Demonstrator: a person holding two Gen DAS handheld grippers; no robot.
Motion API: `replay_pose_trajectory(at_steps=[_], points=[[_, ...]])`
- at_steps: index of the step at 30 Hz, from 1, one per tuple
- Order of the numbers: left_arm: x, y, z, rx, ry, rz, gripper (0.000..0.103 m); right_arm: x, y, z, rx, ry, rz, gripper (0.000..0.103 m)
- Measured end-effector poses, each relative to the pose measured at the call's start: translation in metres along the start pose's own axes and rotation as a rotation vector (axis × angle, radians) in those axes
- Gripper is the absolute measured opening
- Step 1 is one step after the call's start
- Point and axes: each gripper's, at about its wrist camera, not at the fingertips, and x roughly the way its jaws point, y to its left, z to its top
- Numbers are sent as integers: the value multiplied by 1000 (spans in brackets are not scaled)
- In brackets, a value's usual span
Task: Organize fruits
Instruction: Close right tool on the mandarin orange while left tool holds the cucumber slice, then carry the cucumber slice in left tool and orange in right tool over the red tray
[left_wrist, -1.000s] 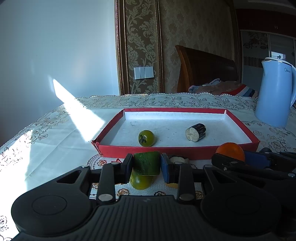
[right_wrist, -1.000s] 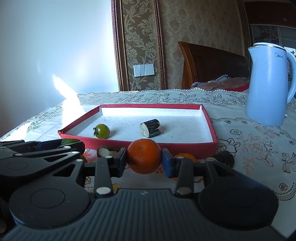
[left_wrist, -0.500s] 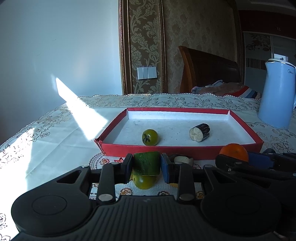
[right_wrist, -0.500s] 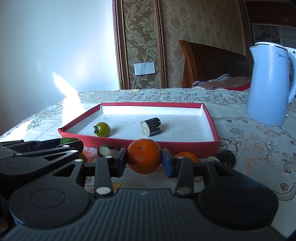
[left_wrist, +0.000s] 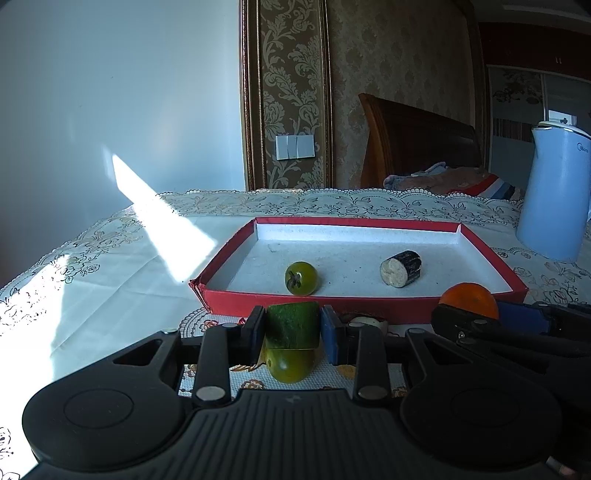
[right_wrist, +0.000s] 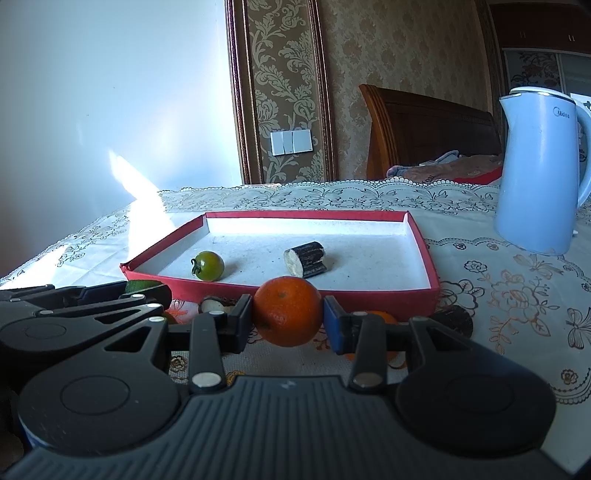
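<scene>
Two grippers each clamp a piece of food just short of the red tray (left_wrist: 369, 309): the left gripper (left_wrist: 292, 326) has its fingers closed on a green cucumber chunk (left_wrist: 291, 325), with a green tomato (left_wrist: 290, 365) on the cloth below it, and the right gripper (right_wrist: 288, 318) squeezes an orange (right_wrist: 287, 311). Inside the tray lie a second green tomato (right_wrist: 209, 265) and a dark-skinned stub (right_wrist: 306, 259), well apart. Beyond, a pale blue kettle (right_wrist: 537, 173) stands on the lace tablecloth (right_wrist: 517, 295).
</scene>
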Motion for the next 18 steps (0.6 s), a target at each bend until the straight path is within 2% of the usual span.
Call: replay_pose_trajectory(at_steps=[13, 18], points=[[19, 7, 27, -15, -25, 19, 31, 7, -9, 27, -17, -49, -18, 38], [36, 7, 41, -30, -12, 11, 31, 23, -13, 40, -16, -32, -18, 38]])
